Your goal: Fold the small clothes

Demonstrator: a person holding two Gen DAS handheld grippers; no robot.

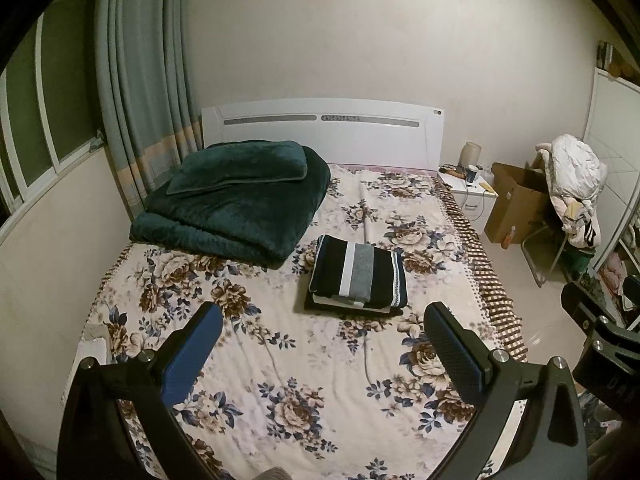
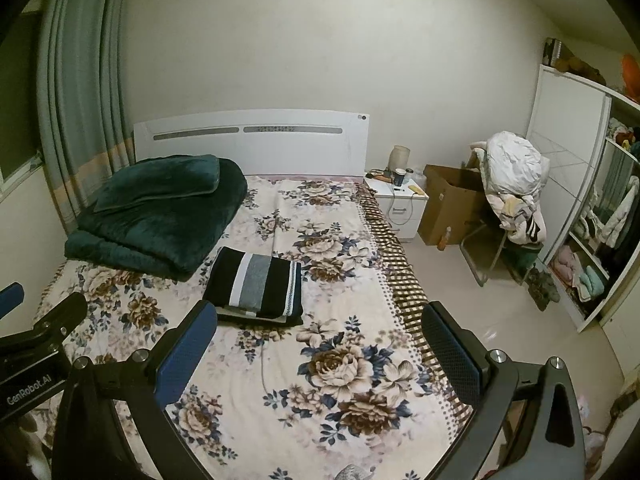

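Where the floral bedsheet point(image 1: 280, 360) lies flat across the bed, a folded striped garment point(image 1: 358, 272) rests near the middle, slightly toward the right edge. It is black with 1 white band and 1 grey band running down its centre, plus a thin patterned blue-and-white trim along its right side. It tops a small stack: beneath it, at the near edge, show a pale layer and a dark one, but how many pieces sit there cannot be told. The stack's edges are squared and it lies flat.

Far left on the bed is 1 folded dark green blanket point(image 1: 236, 216) with 1 matching green pillow point(image 1: 240, 170) on top, against the white headboard point(image 1: 320, 128). To the right of the bed stand 1 white nightstand point(image 2: 400, 208), 1 open cardboard box point(image 2: 448, 204) and 1 chair heaped with clothes point(image 2: 512, 184); a wardrobe point(image 2: 576, 184) fills the far right wall.

The left gripper point(image 1: 322, 354) hovers over the near part of the sheet, its 2 fingers spread wide, holding and touching nothing. The right gripper point(image 2: 320, 354) hangs just beside it to the right, its 2 fingers equally wide apart and empty, the stack lying beyond both.
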